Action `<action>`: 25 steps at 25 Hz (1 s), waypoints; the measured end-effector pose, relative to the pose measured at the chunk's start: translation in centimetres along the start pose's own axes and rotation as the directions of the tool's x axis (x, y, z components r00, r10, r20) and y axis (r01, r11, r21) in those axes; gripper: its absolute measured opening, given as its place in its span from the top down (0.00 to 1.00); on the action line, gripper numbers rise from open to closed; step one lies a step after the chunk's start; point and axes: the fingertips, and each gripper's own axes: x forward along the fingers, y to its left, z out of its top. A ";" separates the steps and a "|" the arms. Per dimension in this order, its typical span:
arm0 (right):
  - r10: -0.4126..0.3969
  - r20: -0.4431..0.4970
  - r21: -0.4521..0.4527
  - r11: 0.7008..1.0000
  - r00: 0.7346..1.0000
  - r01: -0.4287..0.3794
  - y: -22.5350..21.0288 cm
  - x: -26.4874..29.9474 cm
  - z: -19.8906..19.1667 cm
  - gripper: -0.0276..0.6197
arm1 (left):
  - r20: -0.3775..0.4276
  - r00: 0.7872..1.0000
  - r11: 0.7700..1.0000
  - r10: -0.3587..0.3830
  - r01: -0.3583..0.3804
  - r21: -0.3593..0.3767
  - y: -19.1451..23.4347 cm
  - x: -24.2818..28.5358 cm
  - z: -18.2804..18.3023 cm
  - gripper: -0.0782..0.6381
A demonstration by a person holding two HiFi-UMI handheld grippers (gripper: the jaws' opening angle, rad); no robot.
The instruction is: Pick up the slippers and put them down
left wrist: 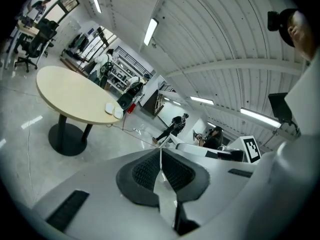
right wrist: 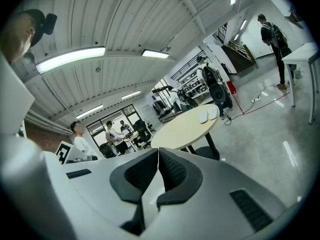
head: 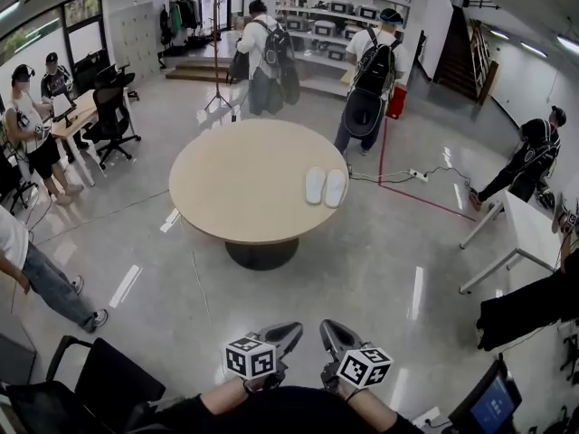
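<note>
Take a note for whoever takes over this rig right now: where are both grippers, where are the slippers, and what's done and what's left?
Left gripper: jaws shut, nothing between them, held low in front of the body.
Right gripper: jaws shut, empty, beside the left one.
Slippers: a white pair lying side by side on the round table, near its right edge in the head view, well away from both grippers across open floor.
Done: nothing yet; the slippers are untouched.
Left: walk up to the table, open the jaws, pick up the slippers, then put them down.
</note>
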 end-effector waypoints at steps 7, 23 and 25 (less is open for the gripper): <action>-0.034 -0.035 0.013 0.999 0.999 0.035 -0.9 1.3 -0.9 0.93 | -0.018 1.000 0.998 -0.006 0.005 -0.059 2.0 0.7 -0.3 0.86; 0.124 -0.111 0.074 0.990 0.986 -0.117 -6.9 12.8 4.2 0.93 | 0.008 0.981 0.976 0.195 -0.193 -0.103 10.2 7.3 5.8 0.86; 0.140 -0.108 0.077 0.988 0.984 -0.132 -9.0 14.5 6.5 0.93 | 0.012 0.977 0.974 0.212 -0.210 -0.086 10.7 9.9 7.5 0.86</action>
